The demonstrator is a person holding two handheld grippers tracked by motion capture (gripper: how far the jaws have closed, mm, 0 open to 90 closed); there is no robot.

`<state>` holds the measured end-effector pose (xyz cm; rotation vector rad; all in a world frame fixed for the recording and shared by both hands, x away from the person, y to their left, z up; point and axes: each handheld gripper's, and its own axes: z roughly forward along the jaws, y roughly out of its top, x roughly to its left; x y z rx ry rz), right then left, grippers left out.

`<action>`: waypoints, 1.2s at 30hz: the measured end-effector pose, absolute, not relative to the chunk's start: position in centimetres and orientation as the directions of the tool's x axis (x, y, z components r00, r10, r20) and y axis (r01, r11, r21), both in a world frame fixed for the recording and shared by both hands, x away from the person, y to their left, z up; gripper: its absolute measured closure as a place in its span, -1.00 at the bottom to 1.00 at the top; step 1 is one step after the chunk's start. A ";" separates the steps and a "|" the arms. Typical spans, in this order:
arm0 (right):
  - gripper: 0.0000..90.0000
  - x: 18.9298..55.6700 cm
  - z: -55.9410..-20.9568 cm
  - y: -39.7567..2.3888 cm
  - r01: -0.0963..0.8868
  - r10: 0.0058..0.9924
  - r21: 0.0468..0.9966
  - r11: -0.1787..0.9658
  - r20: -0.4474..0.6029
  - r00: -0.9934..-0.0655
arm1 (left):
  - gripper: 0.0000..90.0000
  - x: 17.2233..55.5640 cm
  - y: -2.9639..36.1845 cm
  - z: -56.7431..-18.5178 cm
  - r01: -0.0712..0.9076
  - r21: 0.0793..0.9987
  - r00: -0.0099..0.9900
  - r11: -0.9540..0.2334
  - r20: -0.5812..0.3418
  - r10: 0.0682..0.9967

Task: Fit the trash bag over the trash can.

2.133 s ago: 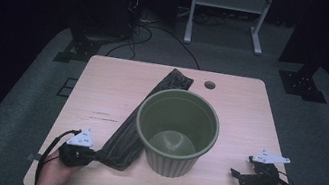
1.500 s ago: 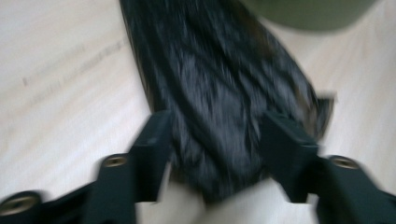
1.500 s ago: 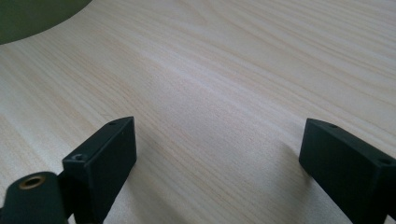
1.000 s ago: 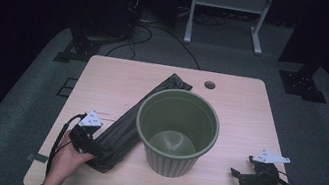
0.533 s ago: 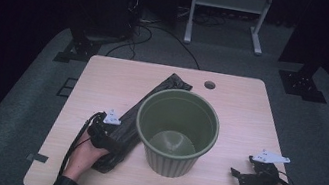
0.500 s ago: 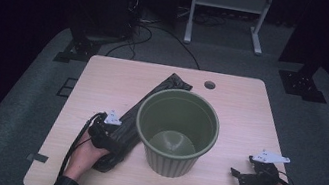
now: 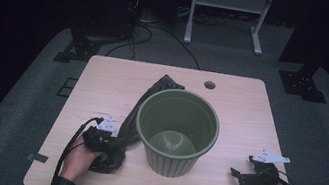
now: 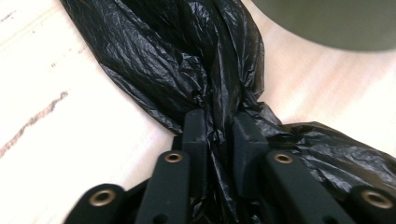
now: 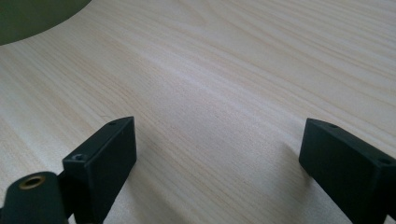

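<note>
Your left gripper [image 8: 219, 128] pinches the black bag [image 8: 187, 70].
Its jaws have just closed, left of the green bin [image 7: 176, 132]; your right gripper [image 9: 217, 154] gapes.

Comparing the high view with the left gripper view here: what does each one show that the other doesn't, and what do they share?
High view alone: the green bin's open mouth and inside, the right tool resting open on the table, both hands, the floor beyond. Left gripper view alone: the left tool has just been closing, and its pads now pinch the gathered plastic. Shared: the black bin bag lying on the wood beside the bin, held by the left tool.
</note>
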<state>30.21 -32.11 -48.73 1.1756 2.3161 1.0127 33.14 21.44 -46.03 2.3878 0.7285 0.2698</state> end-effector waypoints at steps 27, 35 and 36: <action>-0.78 30.3 -48.7 -32.1 0.557 0.808 0.730 0.395 0.011 -0.589 | -0.81 28.5 26.5 -43.1 0.488 0.700 0.747 -0.521 -0.027 0.665; -0.78 30.3 -48.7 -32.1 0.556 0.808 0.731 0.395 0.011 -0.589 | -1.00 31.3 23.4 -43.2 0.497 0.723 0.721 -0.479 -0.037 0.692; -0.78 30.3 -48.7 -32.1 0.556 0.808 0.731 0.396 0.010 -0.589 | -1.00 31.7 23.0 -43.3 0.499 0.719 0.717 -0.484 -0.029 0.696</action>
